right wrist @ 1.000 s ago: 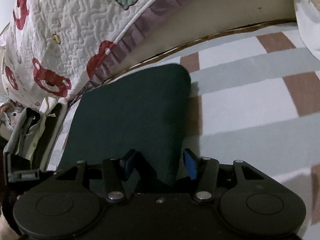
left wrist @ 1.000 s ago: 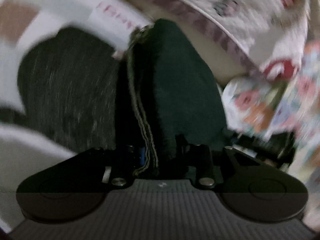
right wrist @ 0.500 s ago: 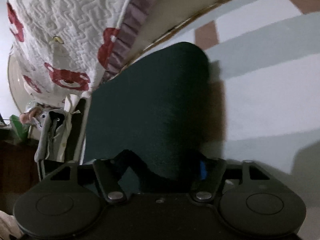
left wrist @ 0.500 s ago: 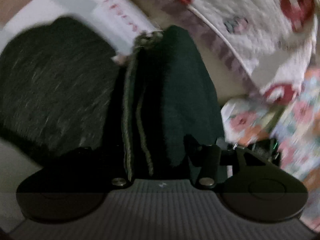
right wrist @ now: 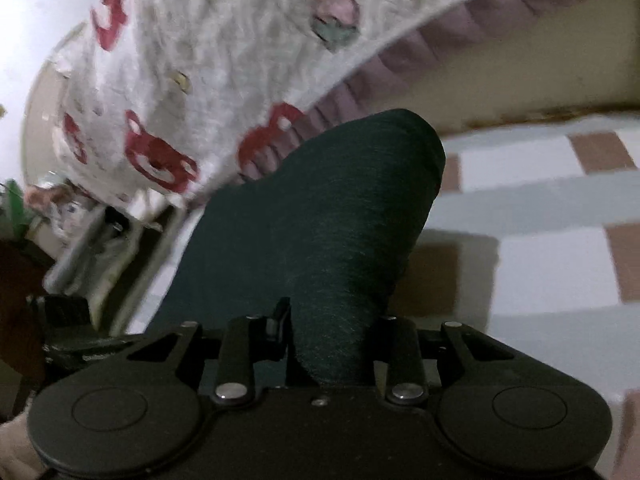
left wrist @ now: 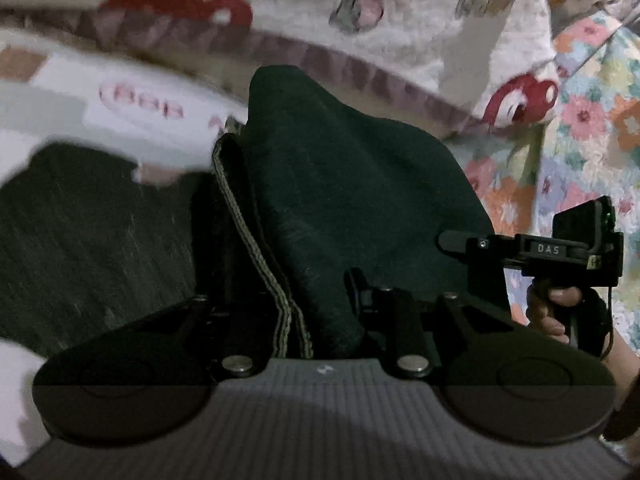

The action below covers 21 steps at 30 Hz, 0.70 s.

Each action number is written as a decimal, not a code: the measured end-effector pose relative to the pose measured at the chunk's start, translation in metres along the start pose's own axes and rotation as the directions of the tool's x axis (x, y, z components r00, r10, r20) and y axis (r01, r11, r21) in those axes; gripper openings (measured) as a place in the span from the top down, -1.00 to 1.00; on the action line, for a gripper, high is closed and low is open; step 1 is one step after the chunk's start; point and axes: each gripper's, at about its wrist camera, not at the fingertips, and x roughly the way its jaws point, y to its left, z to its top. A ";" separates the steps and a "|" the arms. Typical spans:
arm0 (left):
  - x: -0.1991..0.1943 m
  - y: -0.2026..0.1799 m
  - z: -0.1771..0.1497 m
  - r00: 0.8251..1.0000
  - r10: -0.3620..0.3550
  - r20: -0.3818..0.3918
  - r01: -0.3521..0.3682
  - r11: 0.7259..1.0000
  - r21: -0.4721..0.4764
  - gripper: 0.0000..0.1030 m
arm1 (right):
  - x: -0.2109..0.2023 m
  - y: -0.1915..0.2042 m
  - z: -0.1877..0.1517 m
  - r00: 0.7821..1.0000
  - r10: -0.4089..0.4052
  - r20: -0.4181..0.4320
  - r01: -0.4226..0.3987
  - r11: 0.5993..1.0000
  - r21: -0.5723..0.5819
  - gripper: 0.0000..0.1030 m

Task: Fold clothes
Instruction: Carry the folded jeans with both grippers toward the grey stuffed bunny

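Both jaws closing on the dark green garment (left wrist: 360,200) — left gripper (left wrist: 316,320) and right gripper (right wrist: 328,344) now pinch folded cloth that a second ago lay flat — we judge it lifted for stacking.

Both wrist cameras look steeply down, close over the shared dark green garment (left wrist: 360,200).

Checked bedsheet (right wrist: 540,208) carries dark green garment (right wrist: 320,220), grey garment (left wrist: 80,240), bear-print quilt (right wrist: 208,60).

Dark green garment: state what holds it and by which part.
Both grippers. The left gripper is closing on the dark green garment at its striped-trim edge; the right gripper is closing on a plain folded edge.
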 end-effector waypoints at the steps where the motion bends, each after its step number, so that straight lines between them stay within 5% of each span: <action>1: 0.007 0.002 -0.003 1.000 0.010 -0.027 -0.010 1.000 -0.016 0.58 | 0.004 -0.004 -0.003 1.000 -0.019 -0.021 0.020 1.000 0.009 0.30; 6: 0.011 0.026 -0.003 0.997 -0.064 -0.043 0.056 0.984 -0.168 0.53 | 0.017 -0.033 -0.017 0.999 -0.010 -0.037 0.013 0.995 0.100 0.07; 10: 0.024 0.048 -0.006 0.987 -0.153 -0.044 0.131 0.939 -0.319 0.33 | 0.023 -0.057 -0.028 0.997 0.064 -0.045 -0.053 0.975 0.218 -0.22; 13: 0.033 0.041 -0.008 0.990 -0.127 -0.067 0.106 0.959 -0.263 0.22 | 0.028 -0.071 -0.039 0.986 0.166 -0.031 -0.148 0.938 0.312 -0.40; 16: 0.034 0.015 0.000 0.996 -0.040 -0.085 0.031 0.994 -0.106 0.38 | 0.024 -0.062 -0.042 0.988 0.157 0.007 -0.152 0.946 0.286 -0.16; 18: 0.031 0.006 0.005 0.997 -0.016 -0.080 0.011 0.998 -0.064 0.48 | 0.016 -0.048 -0.038 0.990 0.137 0.033 -0.141 0.959 0.244 0.26; 21: 0.015 -0.009 0.010 1.000 0.003 -0.031 -0.003 1.000 -0.007 0.51 | 0.001 -0.026 -0.030 0.990 0.122 0.076 -0.134 0.973 0.189 0.38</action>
